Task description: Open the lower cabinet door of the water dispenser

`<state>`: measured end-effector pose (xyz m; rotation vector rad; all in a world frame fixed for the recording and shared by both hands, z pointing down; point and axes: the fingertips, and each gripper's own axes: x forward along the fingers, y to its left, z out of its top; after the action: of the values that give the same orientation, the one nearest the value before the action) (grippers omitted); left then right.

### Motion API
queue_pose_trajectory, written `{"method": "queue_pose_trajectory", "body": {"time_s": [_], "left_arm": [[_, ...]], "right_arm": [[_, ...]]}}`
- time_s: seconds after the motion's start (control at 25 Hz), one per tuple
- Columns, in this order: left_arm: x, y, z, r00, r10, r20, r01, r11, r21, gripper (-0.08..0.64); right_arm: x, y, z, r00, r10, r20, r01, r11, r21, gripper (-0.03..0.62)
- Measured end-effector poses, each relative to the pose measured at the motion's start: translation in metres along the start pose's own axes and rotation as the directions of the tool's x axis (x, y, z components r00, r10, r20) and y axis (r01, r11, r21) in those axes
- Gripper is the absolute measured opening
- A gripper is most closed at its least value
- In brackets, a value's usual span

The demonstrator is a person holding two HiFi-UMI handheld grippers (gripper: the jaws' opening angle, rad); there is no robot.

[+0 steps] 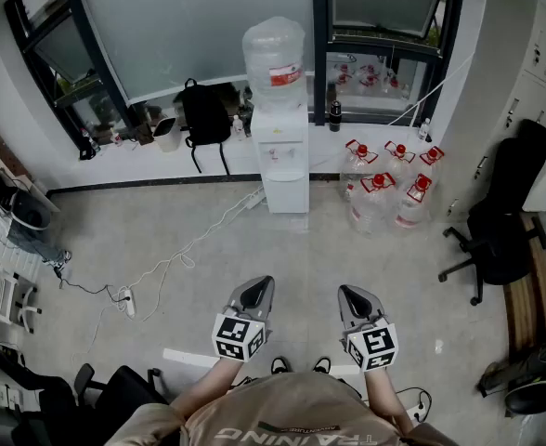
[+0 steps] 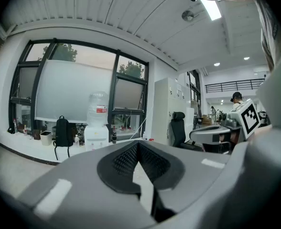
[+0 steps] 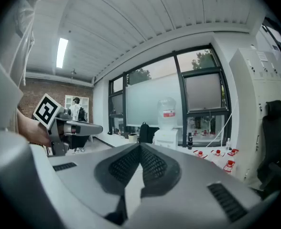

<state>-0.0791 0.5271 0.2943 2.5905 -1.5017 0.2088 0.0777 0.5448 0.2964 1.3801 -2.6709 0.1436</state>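
Note:
The white water dispenser stands against the window wall with a clear bottle on top. Its lower cabinet door is closed. The dispenser lies well ahead of both grippers, across open floor. It shows small and distant in the left gripper view and in the right gripper view. My left gripper is shut with nothing between its jaws. My right gripper is shut and empty too. Both are held side by side, close to my body, and point towards the dispenser.
Several red-capped water jugs stand on the floor right of the dispenser. A black backpack leans on the sill to its left. A white cable and power strip trail across the floor at left. A black office chair is at right.

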Motion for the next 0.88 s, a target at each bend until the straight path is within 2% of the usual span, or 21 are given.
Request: {"method": "queue_pose_trajectory", "body": {"time_s": [0.32, 0.56, 0.88], "left_arm": [[0.012, -0.011, -0.003, 1.000, 0.016, 0.002, -0.016, 1.000, -0.021, 0.002], [0.023, -0.007, 0.003, 0.997, 0.066, 0.027, -0.065, 0.997, -0.030, 0.002], [0.030, -0.006, -0.006, 0.991, 0.130, 0.006, -0.129, 0.988, -0.081, 0.002]], "right_arm": [[0.000, -0.019, -0.004, 1.000, 0.005, 0.005, -0.005, 1.000, -0.007, 0.006], [0.009, -0.039, 0.004, 0.999, 0.034, 0.032, -0.033, 0.999, -0.026, 0.006], [0.022, -0.054, -0.013, 0.995, 0.100, -0.026, -0.101, 0.994, -0.035, 0.006]]}}
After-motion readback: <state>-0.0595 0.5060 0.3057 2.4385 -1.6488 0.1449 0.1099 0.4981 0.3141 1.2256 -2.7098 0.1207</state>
